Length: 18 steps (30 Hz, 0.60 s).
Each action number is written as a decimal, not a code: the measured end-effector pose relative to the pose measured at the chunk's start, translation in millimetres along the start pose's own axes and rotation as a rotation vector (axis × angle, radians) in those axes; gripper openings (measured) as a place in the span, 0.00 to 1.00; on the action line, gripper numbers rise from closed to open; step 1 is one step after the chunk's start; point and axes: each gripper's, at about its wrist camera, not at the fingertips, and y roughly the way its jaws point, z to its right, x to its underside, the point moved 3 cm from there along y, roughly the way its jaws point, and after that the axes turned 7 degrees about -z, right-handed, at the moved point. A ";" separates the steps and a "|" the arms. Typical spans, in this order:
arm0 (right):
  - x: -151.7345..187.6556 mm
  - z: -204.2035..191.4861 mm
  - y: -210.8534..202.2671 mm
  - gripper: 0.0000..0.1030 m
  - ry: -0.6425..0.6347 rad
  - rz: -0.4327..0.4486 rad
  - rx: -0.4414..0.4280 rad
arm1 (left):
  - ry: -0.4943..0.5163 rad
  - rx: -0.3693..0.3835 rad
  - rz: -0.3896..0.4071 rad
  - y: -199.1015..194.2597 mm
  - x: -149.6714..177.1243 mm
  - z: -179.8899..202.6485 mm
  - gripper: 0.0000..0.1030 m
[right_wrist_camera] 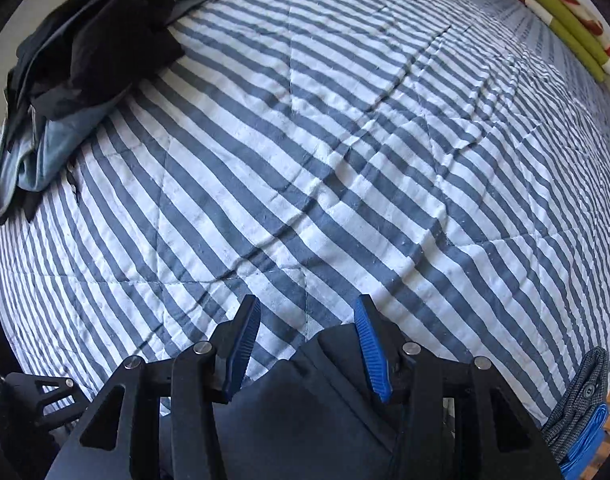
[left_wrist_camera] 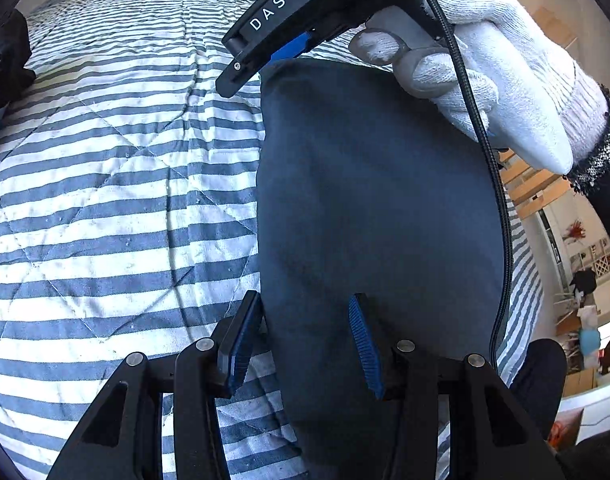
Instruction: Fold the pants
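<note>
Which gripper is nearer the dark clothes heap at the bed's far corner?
Neither clearly. The left gripper and right gripper both hover open over the folded pants, far from the heap.

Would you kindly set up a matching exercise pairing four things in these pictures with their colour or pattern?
Things:
1. folded pants
2. quilt
3. glove
4. pile of clothes

Descriptions:
A. blue and white stripes
B. plain white knit
C. smooth dark navy, lying flat
D. black and light blue, crumpled

Pairs: 1-C, 2-A, 3-B, 4-D
</note>
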 end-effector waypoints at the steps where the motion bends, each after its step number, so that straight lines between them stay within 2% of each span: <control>1: 0.9 0.7 0.5 0.41 -0.005 -0.009 0.001 | 0.006 0.012 0.001 0.1 1.3 -0.1 0.47; 3: 4.0 3.6 0.9 0.29 -0.004 -0.031 0.005 | 0.013 0.022 -0.001 0.4 2.7 0.2 0.47; 4: 5.7 4.9 1.5 0.16 -0.004 -0.043 0.013 | 0.018 0.027 -0.002 0.7 3.3 1.0 0.44; 5: 7.8 6.6 2.2 0.11 0.000 -0.059 0.019 | 0.022 0.024 -0.004 1.1 3.6 1.2 0.42; 6: 10.6 8.2 1.4 0.10 0.008 -0.065 0.016 | 0.027 0.028 -0.006 1.5 4.5 2.3 0.35; 8: 15.9 7.8 -3.4 0.06 0.002 -0.059 0.017 | 0.032 0.022 0.000 0.7 5.7 4.1 0.28; 9: 18.9 8.2 -8.3 0.05 0.005 -0.042 0.033 | 0.031 0.016 0.005 -0.5 6.4 4.7 0.20; 12: 27.3 14.8 -23.2 0.04 0.049 0.007 0.023 | 0.021 0.037 0.024 -9.8 8.4 9.0 0.09; 14: 31.8 27.3 -25.8 0.04 0.103 0.043 -0.010 | 0.025 0.031 0.055 -18.3 11.1 15.5 0.09; 16: 35.5 42.8 -10.4 0.04 0.185 0.021 -0.053 | 0.047 0.011 0.056 -17.6 12.4 21.2 0.09; 17: 37.3 47.7 -3.0 0.04 0.207 0.019 -0.062 | 0.064 -0.044 0.055 -14.9 13.5 22.5 0.09; 18: 39.2 52.7 -1.6 0.05 0.225 0.041 -0.059 | 0.062 -0.069 0.051 -14.5 14.5 20.7 0.11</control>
